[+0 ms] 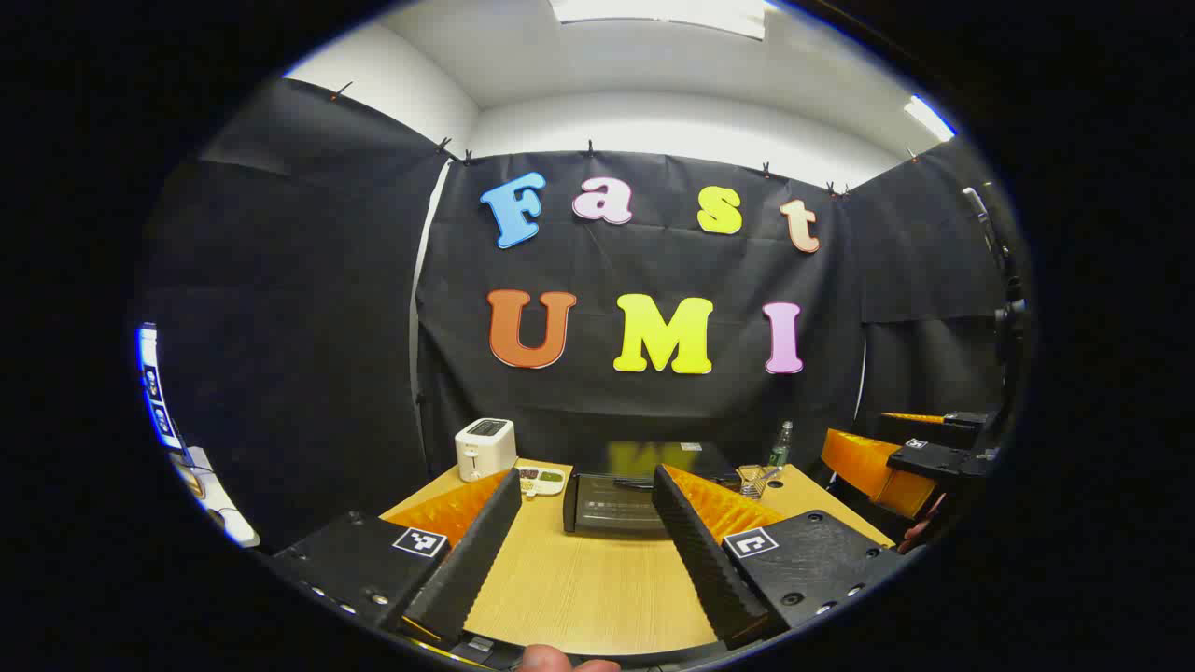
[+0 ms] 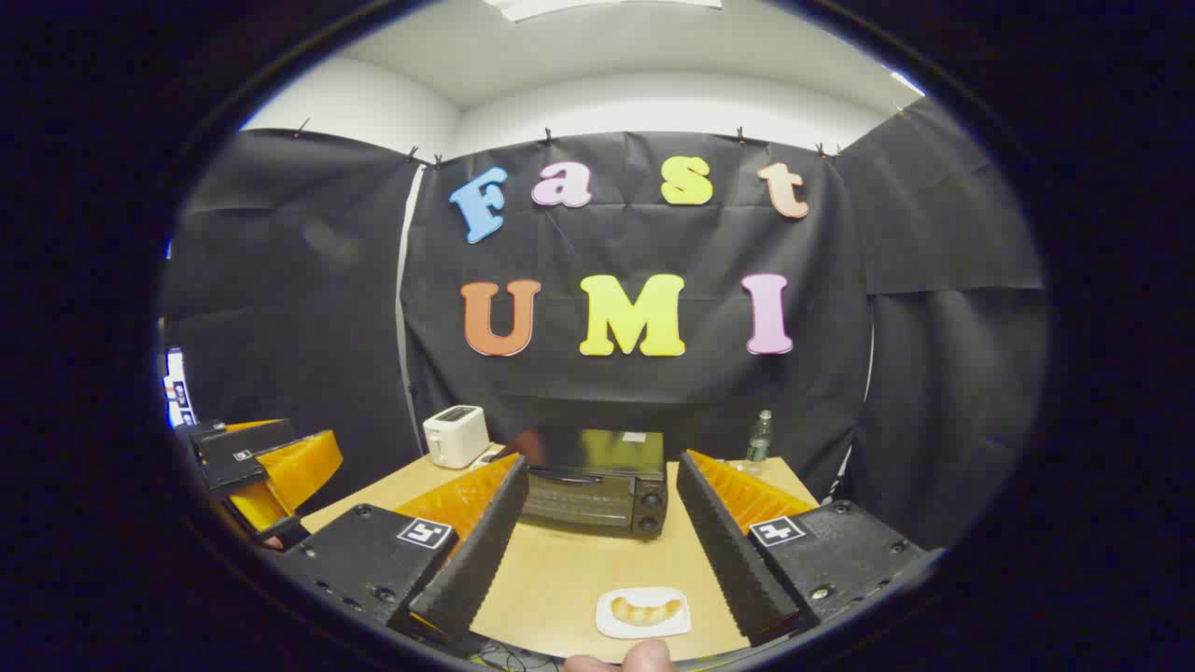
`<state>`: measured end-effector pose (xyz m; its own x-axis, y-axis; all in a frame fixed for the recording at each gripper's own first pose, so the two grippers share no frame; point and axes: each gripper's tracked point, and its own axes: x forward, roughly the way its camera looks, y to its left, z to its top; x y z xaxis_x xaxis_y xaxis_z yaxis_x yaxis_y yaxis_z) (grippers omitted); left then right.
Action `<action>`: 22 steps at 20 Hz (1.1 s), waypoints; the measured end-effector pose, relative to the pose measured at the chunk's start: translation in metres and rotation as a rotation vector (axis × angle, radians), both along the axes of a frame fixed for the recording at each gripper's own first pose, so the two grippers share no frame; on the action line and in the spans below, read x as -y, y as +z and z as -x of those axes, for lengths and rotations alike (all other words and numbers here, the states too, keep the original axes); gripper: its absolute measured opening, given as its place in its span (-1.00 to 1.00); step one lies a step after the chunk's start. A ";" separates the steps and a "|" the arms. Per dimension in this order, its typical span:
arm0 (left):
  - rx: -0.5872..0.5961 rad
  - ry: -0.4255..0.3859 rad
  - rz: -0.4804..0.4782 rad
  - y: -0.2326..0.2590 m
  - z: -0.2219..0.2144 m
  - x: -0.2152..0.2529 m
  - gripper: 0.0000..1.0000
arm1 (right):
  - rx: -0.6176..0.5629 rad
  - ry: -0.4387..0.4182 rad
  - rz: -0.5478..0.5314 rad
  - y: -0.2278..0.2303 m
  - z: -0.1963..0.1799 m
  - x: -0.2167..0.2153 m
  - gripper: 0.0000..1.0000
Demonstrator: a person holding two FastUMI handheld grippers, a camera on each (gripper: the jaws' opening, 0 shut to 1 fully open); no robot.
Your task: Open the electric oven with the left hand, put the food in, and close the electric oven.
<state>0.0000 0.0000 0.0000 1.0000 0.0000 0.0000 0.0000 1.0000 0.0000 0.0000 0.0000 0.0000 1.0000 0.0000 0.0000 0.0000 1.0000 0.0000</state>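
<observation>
The oven [image 1: 621,499] stands closed at the table's [image 1: 579,597] far edge, straight ahead of the left gripper [image 1: 586,546], whose fingers are spread wide and empty. The door handle runs crosswise. The right gripper [image 2: 597,546], also wide, hovers over the pastry [image 2: 644,611] at the near edge.

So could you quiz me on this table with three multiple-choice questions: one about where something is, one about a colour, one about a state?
1. Where is the croissant?
A. on a small white plate at the table's near edge
B. inside the oven
C. on the toaster

2. What colour is the toaster?
A. red
B. white
C. green

3. How is the oven door?
A. hanging open
B. removed
C. closed

Answers: 1 A, the croissant lies on the plate in front of the right tool. 2 B, its body is white. 3 C, the door stands flat against the front.
</observation>
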 end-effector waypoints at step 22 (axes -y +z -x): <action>-0.040 0.148 -0.009 -0.008 0.016 -0.037 0.84 | -0.009 0.181 0.016 0.002 -0.041 -0.056 0.97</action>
